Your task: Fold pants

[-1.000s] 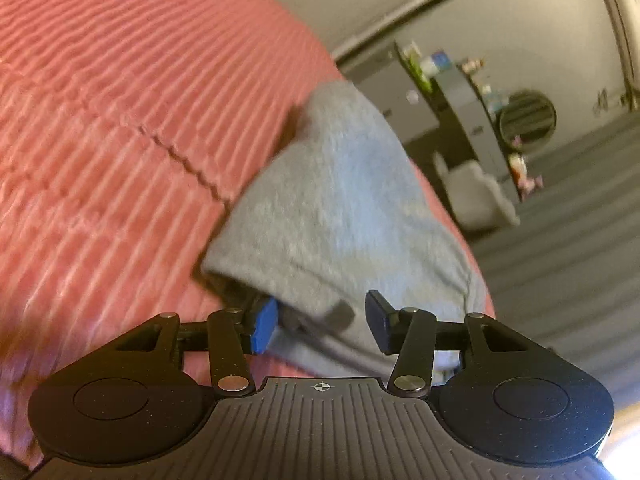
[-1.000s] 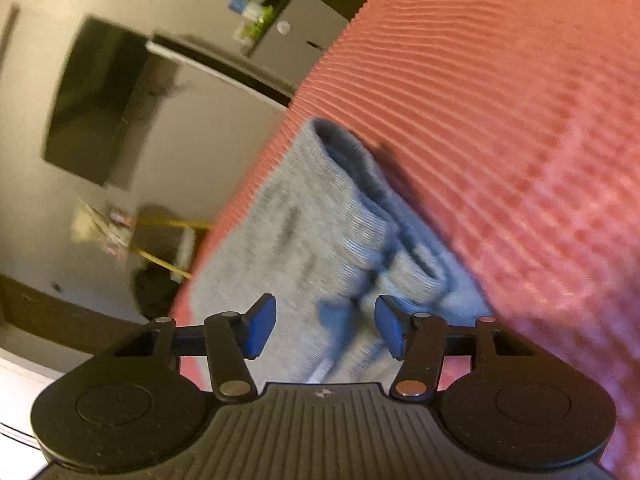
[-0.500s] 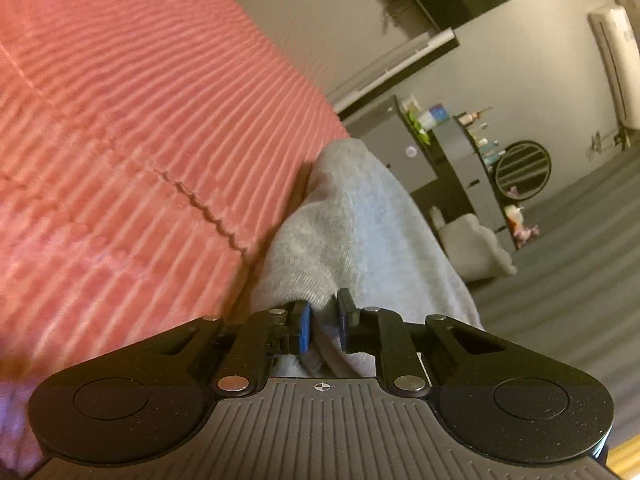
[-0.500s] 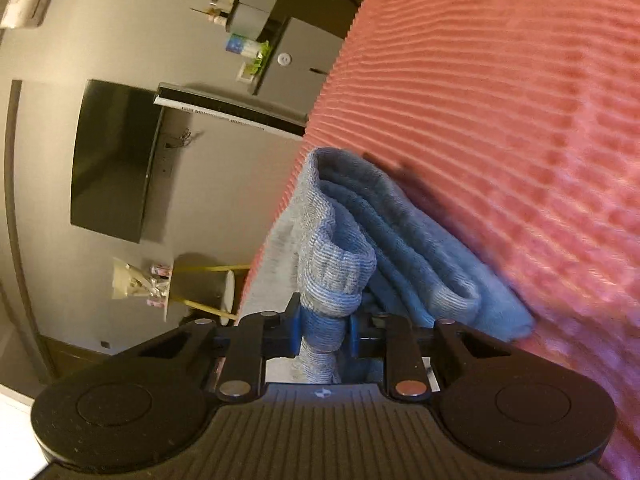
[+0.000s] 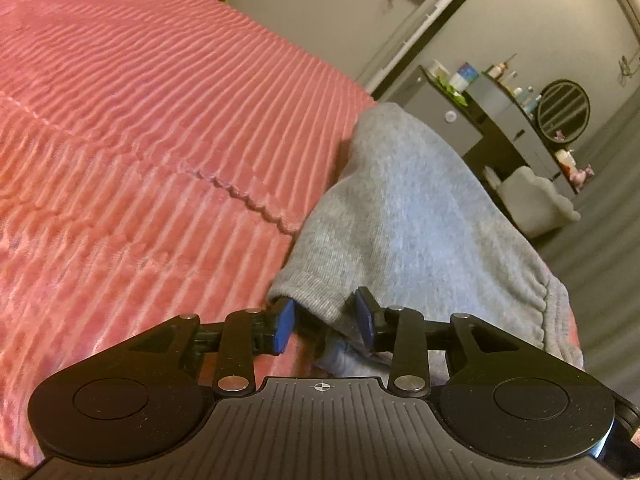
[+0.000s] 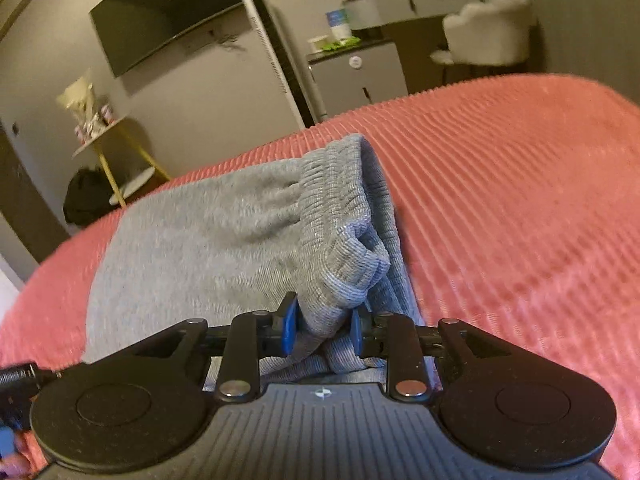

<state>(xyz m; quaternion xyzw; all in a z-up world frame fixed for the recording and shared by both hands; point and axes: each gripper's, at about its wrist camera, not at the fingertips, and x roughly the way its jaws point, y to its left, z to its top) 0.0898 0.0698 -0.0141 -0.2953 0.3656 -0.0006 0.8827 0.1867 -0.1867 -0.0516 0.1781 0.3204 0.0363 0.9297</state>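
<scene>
Both tilted down: left gripper (image 5: 325,322) opening around pants (image 5: 408,216), right gripper (image 6: 322,326) clamping waistband (image 6: 340,216).

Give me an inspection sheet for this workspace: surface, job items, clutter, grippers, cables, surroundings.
Surface: pink ribbed bedspread, a scalloped seam across it.
Job's things: grey sweatpants folded near the bed's edge, ribbed waistband bunched.
Clutter: nothing seen on the bed besides the pants.
Grippers: left gripper has just been opening, a hem corner between its pads without clear pressing; right gripper shut on the waistband fabric.
Cables: nothing seen.
Surroundings: wall-mounted TV, gold-legged side table, small grey cabinet, white tufted chair, round mirror.
</scene>
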